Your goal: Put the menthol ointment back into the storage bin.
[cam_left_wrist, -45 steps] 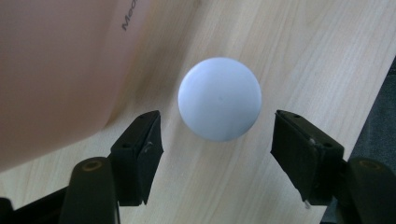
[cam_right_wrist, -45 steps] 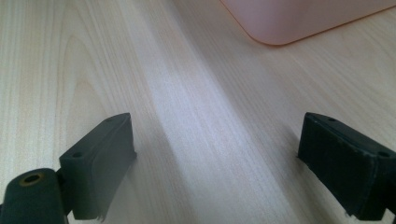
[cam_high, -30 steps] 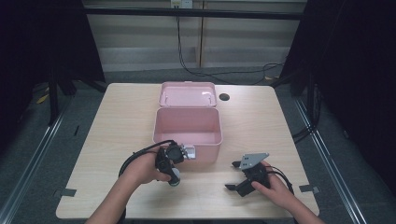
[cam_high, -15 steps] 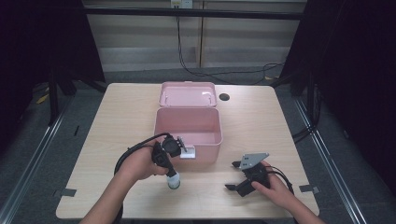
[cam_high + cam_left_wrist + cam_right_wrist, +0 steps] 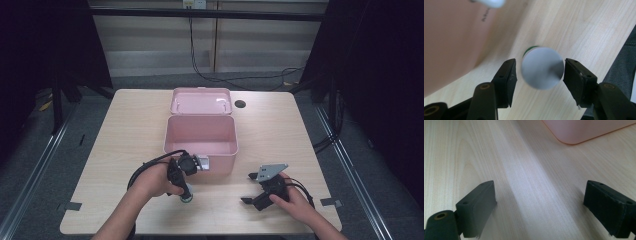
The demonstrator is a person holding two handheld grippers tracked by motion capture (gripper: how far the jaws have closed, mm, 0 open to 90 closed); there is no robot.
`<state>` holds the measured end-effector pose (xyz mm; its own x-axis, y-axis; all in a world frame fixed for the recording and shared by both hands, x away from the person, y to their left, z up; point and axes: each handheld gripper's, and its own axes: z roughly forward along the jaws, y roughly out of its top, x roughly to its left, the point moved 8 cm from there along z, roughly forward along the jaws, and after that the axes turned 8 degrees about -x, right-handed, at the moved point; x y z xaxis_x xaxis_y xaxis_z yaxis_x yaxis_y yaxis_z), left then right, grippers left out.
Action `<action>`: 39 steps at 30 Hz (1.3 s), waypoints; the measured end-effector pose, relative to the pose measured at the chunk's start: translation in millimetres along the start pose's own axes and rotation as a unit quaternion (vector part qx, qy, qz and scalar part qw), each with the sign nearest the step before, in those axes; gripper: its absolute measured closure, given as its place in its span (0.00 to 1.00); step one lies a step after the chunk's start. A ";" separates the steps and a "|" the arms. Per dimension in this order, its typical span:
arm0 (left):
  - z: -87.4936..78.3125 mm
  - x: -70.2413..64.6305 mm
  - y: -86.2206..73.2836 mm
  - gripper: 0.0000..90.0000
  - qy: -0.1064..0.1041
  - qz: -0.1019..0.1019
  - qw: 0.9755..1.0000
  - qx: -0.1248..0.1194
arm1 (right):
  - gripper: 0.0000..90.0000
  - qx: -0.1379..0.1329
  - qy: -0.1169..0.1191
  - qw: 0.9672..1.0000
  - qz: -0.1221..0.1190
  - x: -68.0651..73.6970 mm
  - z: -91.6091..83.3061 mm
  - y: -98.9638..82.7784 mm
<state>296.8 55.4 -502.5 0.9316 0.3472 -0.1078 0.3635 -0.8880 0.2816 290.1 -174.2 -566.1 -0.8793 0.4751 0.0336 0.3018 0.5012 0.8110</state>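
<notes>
One small round container (image 5: 541,68) with a grey-white top and a green edge stands on the table (image 5: 125,125), just near of the pink box (image 5: 200,137) and toward its left corner. In the left gripper view we look down on its lid, which sits between the two black pads. There is a narrow gap on each side, so the pads do not press on it. The jaws of the left gripper (image 5: 186,192) have just been opening, with the container between them. In the high view the gripper points down over the container, at the near left of the box front.

Compared with a second ago, we find the left hand (image 5: 152,180) a little nearer to us. The container now shows below the gripper on the wood, where earlier the gripper sat close against the box front.

The box lid (image 5: 201,101) stands open on the far side. A white latch (image 5: 202,162) hangs on the box front.

The right gripper (image 5: 255,192) lies on the table at the near right, well apart from the box, just where it was before. Its jaws are spread wide with bare wood between them.
</notes>
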 end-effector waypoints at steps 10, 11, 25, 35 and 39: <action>5.4 -1.7 3.1 0.56 0.005 -0.007 1.000 0.028 | 0.11 0.000 0.000 1.000 0.000 0.0 0.0 0.0; 2.3 -3.2 3.6 0.56 0.000 -0.013 1.000 0.028 | 0.11 0.000 0.000 1.000 0.000 0.0 0.0 0.0; -47.1 -0.9 8.4 0.56 0.000 -0.045 0.999 0.025 | 0.11 -0.001 0.000 1.000 -0.001 -0.2 0.1 0.2; -82.5 6.9 16.3 0.56 0.007 -0.065 0.998 0.014 | 0.11 -0.001 -0.001 1.000 0.000 0.0 0.0 0.1; -94.4 10.5 20.5 0.56 0.005 -0.073 0.997 0.009 | 0.11 0.000 0.000 1.000 -0.001 0.0 -0.1 0.0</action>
<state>313.9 69.3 -407.8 0.8686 0.4761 -0.1370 0.4954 -0.8327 0.2474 290.1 -174.3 -566.0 -0.8794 0.4749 0.0325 0.3008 0.5017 0.8111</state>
